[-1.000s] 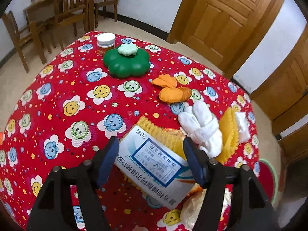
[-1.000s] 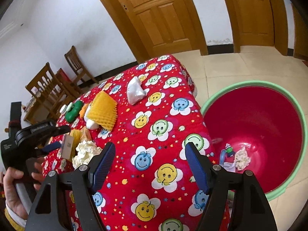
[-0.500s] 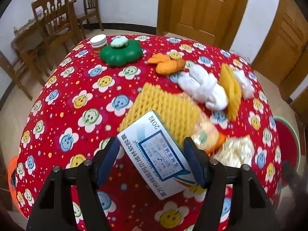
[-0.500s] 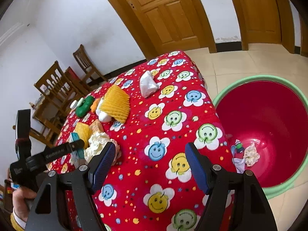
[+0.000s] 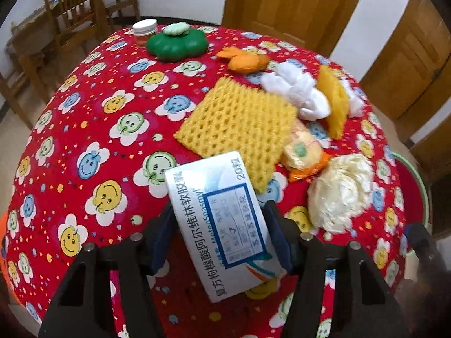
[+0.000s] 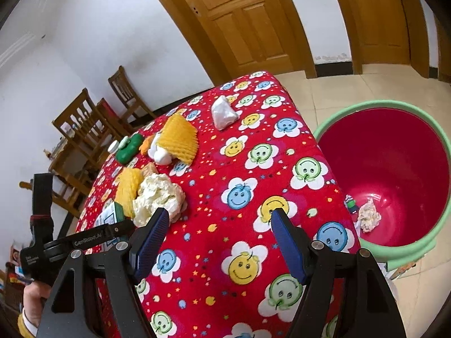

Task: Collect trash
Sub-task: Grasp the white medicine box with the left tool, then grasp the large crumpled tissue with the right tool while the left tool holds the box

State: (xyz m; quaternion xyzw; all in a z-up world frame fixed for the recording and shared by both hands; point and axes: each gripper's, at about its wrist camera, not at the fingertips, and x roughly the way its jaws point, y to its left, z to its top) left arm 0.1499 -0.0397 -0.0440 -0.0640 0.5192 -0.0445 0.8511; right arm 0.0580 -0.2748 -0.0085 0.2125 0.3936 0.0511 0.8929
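The left gripper (image 5: 218,242) is clamped on a flat cardboard medicine box (image 5: 217,225), white and pale blue with printed Chinese text and a blue-framed label, held tilted above the near part of the table (image 5: 84,129). The table wears a red cloth printed with smiley-face flowers in yellow, blue and green.

Two yellow foam nets with an open honeycomb mesh lie on the cloth: one flat and square (image 5: 239,121) just beyond the box, the other (image 5: 332,104) standing on edge farther right. Between them sits a soft white bundle of cloth (image 5: 296,93). One crumpled cream paper wad (image 5: 341,191) rests near the right edge, touching a glossy yellow-and-orange wrapper (image 5: 304,155). At the far side are a green flower-shaped plastic piece (image 5: 177,45), a small white-lidded jar (image 5: 144,29) and an orange fabric piece (image 5: 245,60).

The right gripper (image 6: 220,239) hangs with its blue-padded fingers wide apart and nothing between them, above the table's corner. On the floor beside the table stands one round red basin (image 6: 394,152) with a green rim, smooth plastic, holding a crumpled paper (image 6: 367,217) and a small bottle-like item (image 6: 349,202). A white crumpled bag (image 6: 224,112) lies alone on the far cloth.
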